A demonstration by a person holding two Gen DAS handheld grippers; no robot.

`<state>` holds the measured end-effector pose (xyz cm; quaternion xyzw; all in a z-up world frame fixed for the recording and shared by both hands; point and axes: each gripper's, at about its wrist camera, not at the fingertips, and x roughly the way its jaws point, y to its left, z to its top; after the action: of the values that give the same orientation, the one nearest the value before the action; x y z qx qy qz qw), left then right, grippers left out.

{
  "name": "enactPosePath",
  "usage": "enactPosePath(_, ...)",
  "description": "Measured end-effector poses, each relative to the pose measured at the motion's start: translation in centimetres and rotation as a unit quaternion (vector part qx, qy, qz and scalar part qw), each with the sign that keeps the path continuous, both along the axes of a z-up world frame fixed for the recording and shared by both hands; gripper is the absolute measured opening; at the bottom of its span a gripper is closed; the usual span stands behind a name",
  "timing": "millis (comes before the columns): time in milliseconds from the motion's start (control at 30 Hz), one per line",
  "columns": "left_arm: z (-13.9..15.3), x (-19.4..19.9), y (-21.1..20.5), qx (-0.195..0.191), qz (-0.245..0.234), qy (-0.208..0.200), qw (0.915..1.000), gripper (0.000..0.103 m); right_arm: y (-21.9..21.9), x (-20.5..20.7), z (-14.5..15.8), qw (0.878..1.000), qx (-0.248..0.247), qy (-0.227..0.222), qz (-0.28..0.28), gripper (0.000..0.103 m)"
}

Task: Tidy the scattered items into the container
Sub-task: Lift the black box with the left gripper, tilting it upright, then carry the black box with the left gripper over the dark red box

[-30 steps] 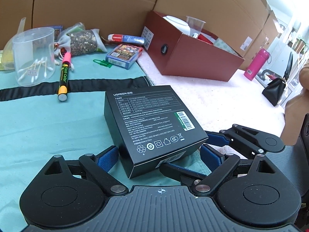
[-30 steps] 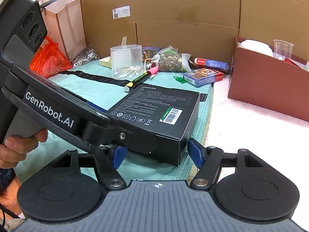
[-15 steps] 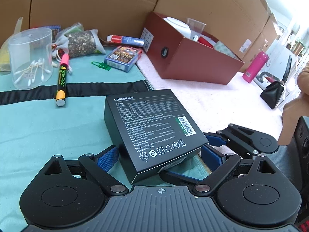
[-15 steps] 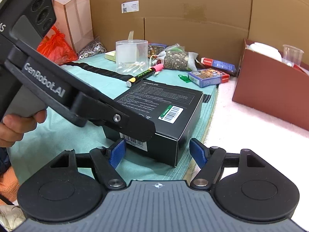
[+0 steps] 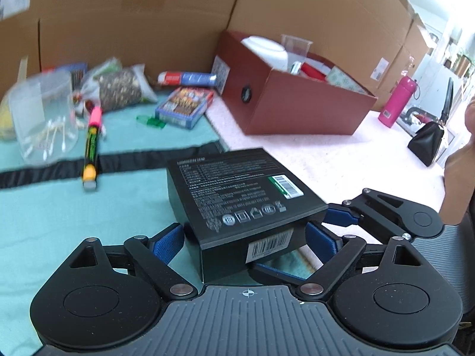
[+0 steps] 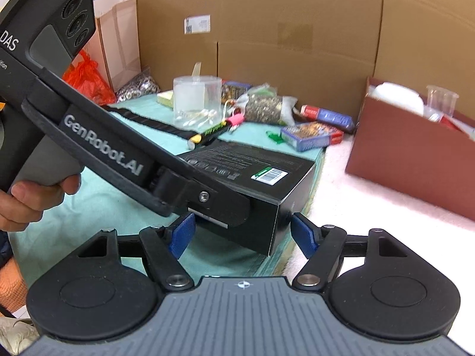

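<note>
A black flat box [image 5: 237,190] lies on the teal cloth [image 5: 59,222], its near end slightly raised. My left gripper [image 5: 245,237] is shut on it, one blue pad on each side face. My right gripper [image 6: 242,234] straddles the box's near corner [image 6: 274,222] with its jaws wide. A narrow gap shows beside its right pad [image 6: 302,237]. The left gripper's black housing [image 6: 104,145] crosses the right wrist view, held by a hand [image 6: 29,201]. The red-brown container [image 5: 297,109] stands behind on the white surface, holding a white bowl and a clear cup.
Scattered on the cloth are a marker [image 5: 92,145], a clear tub of cotton swabs [image 5: 44,118], a seed bag [image 5: 121,89], a card pack [image 5: 185,106], a green clip [image 5: 151,121] and a tube [image 5: 187,77]. Cardboard walls stand behind. A pink bottle [image 5: 396,101] and a black handbag [image 5: 430,142] are far right.
The box's near end has come up, and its barcoded front face now shows in the left wrist view. In the right wrist view the left gripper's housing has risen and tilted.
</note>
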<state>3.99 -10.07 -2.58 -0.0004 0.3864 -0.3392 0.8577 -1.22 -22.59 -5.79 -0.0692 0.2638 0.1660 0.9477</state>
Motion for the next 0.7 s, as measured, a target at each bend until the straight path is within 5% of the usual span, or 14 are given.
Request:
enactPosePath(300, 2.4, -0.8, -2.3, -0.003, -0.019, -0.042, 0.9989, 0.094, -2.3, -0.7, 1.8, 0.999, 0.003, -0.034, -0.032, 0.067)
enactPosePath(700, 2.2, 1.0, -4.2, 0.017, -0.008, -0.059, 0.9981, 0.093, -3.4, 0.8, 0.9, 0.998, 0.015, -0.045, -0.040, 0.069)
